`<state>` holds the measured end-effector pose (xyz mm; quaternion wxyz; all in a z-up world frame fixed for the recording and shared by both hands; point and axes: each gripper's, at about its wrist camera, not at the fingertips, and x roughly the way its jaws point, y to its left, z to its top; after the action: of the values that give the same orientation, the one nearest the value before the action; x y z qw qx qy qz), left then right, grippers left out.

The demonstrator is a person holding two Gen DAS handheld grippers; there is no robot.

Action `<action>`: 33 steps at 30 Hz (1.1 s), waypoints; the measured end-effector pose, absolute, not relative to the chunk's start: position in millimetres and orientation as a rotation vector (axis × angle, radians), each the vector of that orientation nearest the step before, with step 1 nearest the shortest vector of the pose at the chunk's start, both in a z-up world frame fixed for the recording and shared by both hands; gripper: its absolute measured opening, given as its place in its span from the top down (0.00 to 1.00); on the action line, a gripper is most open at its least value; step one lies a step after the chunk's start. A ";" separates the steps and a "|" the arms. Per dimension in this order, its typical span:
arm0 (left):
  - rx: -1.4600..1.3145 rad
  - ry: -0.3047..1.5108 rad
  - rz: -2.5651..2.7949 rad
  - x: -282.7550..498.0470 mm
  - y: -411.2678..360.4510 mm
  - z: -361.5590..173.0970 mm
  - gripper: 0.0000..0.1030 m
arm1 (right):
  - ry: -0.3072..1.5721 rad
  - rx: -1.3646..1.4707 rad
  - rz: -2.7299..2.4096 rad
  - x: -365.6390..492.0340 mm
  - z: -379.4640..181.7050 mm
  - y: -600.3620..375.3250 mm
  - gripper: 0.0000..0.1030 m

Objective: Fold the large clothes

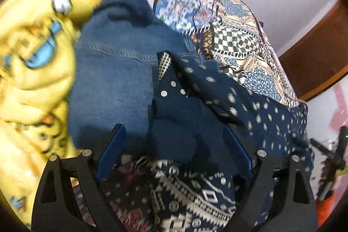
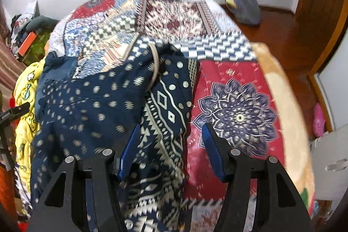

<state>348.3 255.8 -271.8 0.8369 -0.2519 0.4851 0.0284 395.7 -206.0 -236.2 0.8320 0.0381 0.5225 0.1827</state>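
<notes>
Blue pads on your left gripper (image 1: 174, 151) stand wide apart over bunched cloth, clamping nothing I can see; your right gripper (image 2: 169, 151) is half open astride the patterned band, pads not pressing. The navy printed cotton garment (image 2: 91, 105) lies heaped from 12 to 9 o'clock of your right fingers, long axis running 6 to 12. Soft blue fleece (image 1: 113, 79) lies at 11 o'clock of the left; the patchwork quilted bedspread (image 2: 235, 105) lies beneath.

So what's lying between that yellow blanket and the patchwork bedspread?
A blue fleece garment, with the navy patterned one beside it; the left wrist view shows it.
</notes>
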 end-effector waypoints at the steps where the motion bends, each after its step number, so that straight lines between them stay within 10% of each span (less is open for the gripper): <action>1: -0.562 1.037 0.044 353.0 258.9 -279.4 0.12 | 1.125 0.100 0.397 400.5 -240.8 -207.0 0.47; 8: -0.557 1.044 -0.016 382.0 258.5 -304.9 0.24 | 1.173 0.192 0.467 427.5 -261.3 -196.5 0.47; 14: -0.474 1.025 -0.030 398.0 242.6 -302.1 0.60 | 1.106 0.135 0.479 434.8 -262.9 -181.9 0.47; 16: -0.515 1.026 -0.055 401.3 243.0 -302.9 0.80 | 1.101 0.145 0.485 439.1 -262.1 -180.7 0.64; 22: -0.461 0.987 0.015 401.8 236.3 -274.4 0.86 | 1.048 0.104 0.521 442.0 -242.9 -165.6 0.85; 33: -0.384 0.841 0.065 421.0 245.2 -206.3 0.86 | 0.910 0.015 0.558 483.2 -192.0 -127.5 0.92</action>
<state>421.0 245.2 -206.3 0.8945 -0.1852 0.4056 0.0314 483.2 -127.5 -192.0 0.8609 0.0070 0.4336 0.2660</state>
